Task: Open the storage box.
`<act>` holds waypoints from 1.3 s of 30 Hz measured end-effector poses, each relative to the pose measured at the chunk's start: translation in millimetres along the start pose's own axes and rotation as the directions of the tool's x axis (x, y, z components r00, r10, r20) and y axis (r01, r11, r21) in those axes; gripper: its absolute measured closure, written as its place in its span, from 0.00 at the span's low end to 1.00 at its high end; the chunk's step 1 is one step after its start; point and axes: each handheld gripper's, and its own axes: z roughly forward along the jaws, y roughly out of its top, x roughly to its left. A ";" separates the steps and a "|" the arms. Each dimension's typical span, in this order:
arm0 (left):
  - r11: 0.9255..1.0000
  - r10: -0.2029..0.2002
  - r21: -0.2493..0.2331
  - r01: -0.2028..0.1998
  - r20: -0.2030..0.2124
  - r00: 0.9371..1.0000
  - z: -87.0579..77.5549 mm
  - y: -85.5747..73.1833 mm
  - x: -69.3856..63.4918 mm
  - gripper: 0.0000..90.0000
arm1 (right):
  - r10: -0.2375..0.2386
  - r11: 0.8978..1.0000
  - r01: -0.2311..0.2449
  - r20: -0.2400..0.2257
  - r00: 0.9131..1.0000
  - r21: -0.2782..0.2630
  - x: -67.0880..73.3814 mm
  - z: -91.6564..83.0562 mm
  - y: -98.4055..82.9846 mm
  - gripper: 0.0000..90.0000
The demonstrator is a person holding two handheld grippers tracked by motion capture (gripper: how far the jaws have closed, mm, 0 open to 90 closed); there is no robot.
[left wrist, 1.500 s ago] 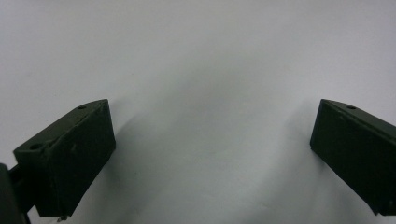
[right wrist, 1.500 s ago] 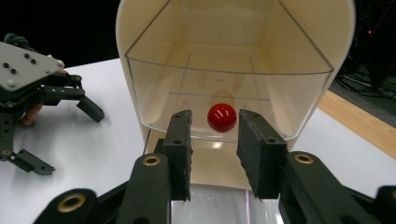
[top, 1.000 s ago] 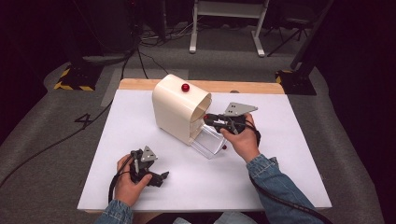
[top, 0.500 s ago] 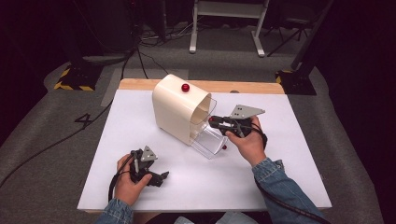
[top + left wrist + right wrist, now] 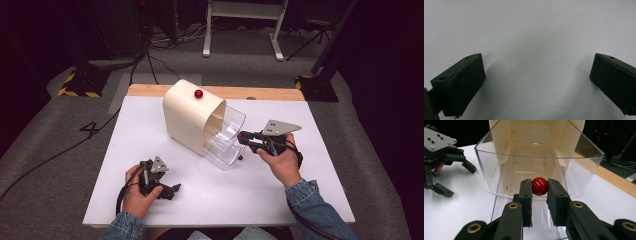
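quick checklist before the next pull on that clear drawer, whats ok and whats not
1. Right tongs shut on the red knob of the upper clear drawer: ok.
2. Knob centred between the pads, not at their very tips: ok.
3. Upper clear drawer part way out of the cream cabinet: ok.
4. Left tongs open, with nothing between them, off to the side on the white table: ok.
5. Cabinet braced against sliding as the drawer moves: not ok, nothing holds it.
6. Drawer contents: cannot tell beyond a bare-looking floor.
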 end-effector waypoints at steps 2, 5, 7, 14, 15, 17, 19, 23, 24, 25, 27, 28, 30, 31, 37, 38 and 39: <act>1.000 0.000 0.000 0.000 0.000 1.000 0.0 0.0 0.0 0.00 | -0.003 1.000 0.003 0.000 1.000 0.001 0.2 -1.2 -0.7 0.83; 1.000 0.000 0.000 0.000 0.000 1.000 0.0 0.0 0.0 0.00 | -0.001 1.000 0.001 0.001 1.000 0.004 0.1 -4.1 -3.1 0.83; 1.000 -0.001 -0.001 0.001 -0.001 1.000 0.0 -0.1 -0.1 0.00 | -0.001 1.000 0.001 0.000 1.000 0.002 0.0 -4.7 -4.3 0.83; 1.000 -0.001 -0.001 0.001 -0.001 1.000 0.0 -0.1 -0.1 0.00 | 0.030 1.000 -0.030 -0.013 0.999 0.000 -1.8 -4.2 -8.2 0.79; 1.000 -0.001 -0.001 0.001 -0.001 1.000 0.0 -0.1 -0.1 0.00 | 0.042 0.999 -0.042 -0.018 0.999 0.008 -2.6 -3.1 -9.0 0.73; 1.000 0.000 -0.001 0.000 -0.001 1.000 -0.1 -0.1 -0.1 0.00 | 0.051 0.999 -0.051 -0.021 0.998 0.014 -3.2 -2.1 -10.9 0.66; 1.000 0.001 -0.001 -0.001 -0.001 1.000 -0.1 -0.1 -0.1 0.00 | 0.055 0.998 -0.054 -0.021 0.998 0.021 -3.1 -2.2 -11.5 0.65; 1.000 0.001 -0.001 -0.001 -0.002 1.000 -0.1 -0.2 -0.1 0.00 | 0.056 0.998 -0.055 -0.017 0.998 0.029 -2.9 -7.1 -14.1 0.63; 1.000 0.001 0.000 -0.001 -0.002 1.000 -0.2 -0.2 -0.1 0.00 | 0.057 0.998 -0.057 -0.018 0.998 0.025 -3.0 -8.3 -14.5 0.62; 1.000 0.001 -0.001 -0.001 -0.003 1.000 -0.1 -0.2 -0.1 0.00 | 0.062 0.998 -0.061 -0.018 0.998 0.023 -3.0 -9.8 -14.7 0.62; 1.000 0.001 -0.001 -0.001 -0.003 1.000 -0.2 -0.2 -0.1 0.00 | 0.060 0.998 -0.059 -0.018 0.998 0.020 -2.8 -13.0 -14.6 0.62; 1.000 0.001 -0.001 -0.001 -0.003 1.000 -0.2 -0.3 -0.2 0.00 | 0.056 0.998 -0.055 -0.018 0.998 0.021 -2.6 -14.8 -14.6 0.62; 1.000 0.002 -0.001 -0.002 -0.004 1.000 -0.2 -0.3 -0.2 0.00 | 0.049 0.999 -0.048 -0.014 0.999 0.020 -1.7 -19.4 -15.1 0.60; 1.000 0.002 -0.002 -0.002 -0.004 1.000 -0.2 -0.3 -0.3 0.00 | 0.044 0.999 -0.043 -0.012 0.999 0.022 -1.5 -22.0 -15.8 0.59; 1.000 -0.002 -0.003 0.002 -0.006 1.000 -0.2 -0.5 -0.9 0.00 | 0.045 0.998 -0.045 0.010 0.999 0.053 -1.2 -41.3 -30.1 0.55; 1.000 -0.001 -0.003 0.001 -0.007 1.000 -0.2 -0.5 -0.9 0.00 | 0.046 0.997 -0.046 0.016 0.999 0.059 -1.6 -44.9 -33.4 0.53; 1.000 -0.001 -0.003 0.001 -0.007 1.000 -0.2 -0.5 -0.9 0.00 | 0.048 0.997 -0.050 0.021 0.999 0.062 -2.0 -48.5 -36.8 0.52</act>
